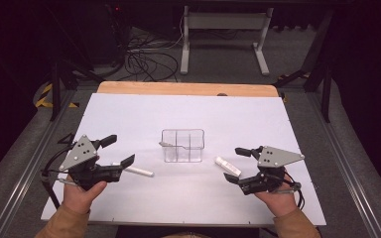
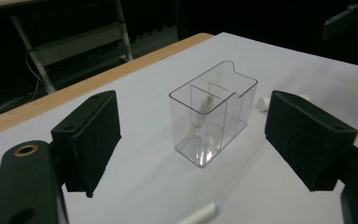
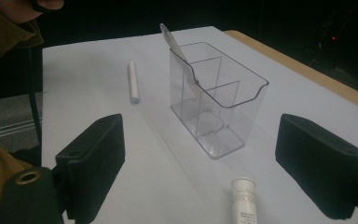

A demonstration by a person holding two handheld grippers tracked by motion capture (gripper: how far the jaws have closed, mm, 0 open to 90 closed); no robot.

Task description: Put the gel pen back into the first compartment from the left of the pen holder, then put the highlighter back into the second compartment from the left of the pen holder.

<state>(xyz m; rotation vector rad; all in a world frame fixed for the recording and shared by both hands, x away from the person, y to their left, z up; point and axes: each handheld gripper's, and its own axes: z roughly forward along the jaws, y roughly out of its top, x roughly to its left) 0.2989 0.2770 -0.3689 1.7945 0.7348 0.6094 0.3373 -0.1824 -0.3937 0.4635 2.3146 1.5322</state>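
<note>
High view: the clear divided container [image 1: 182, 145] stands upright at the middle of the white worktop [image 1: 129, 114], with a slim tool [image 1: 166, 145] leaning in one compartment. Left gripper [image 1: 115, 150] hovers with jaws apart and empty, just beside a white pen [image 1: 138, 170]. Right gripper [image 1: 235, 165] likewise stands open, empty, with a white tube [image 1: 227, 165] between its jaws.

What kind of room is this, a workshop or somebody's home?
Probably a lab or recording studio, not a home: a white-covered wooden table stands among black curtains, with tangled black cables on the grey carpet and a white metal desk frame behind.
</note>
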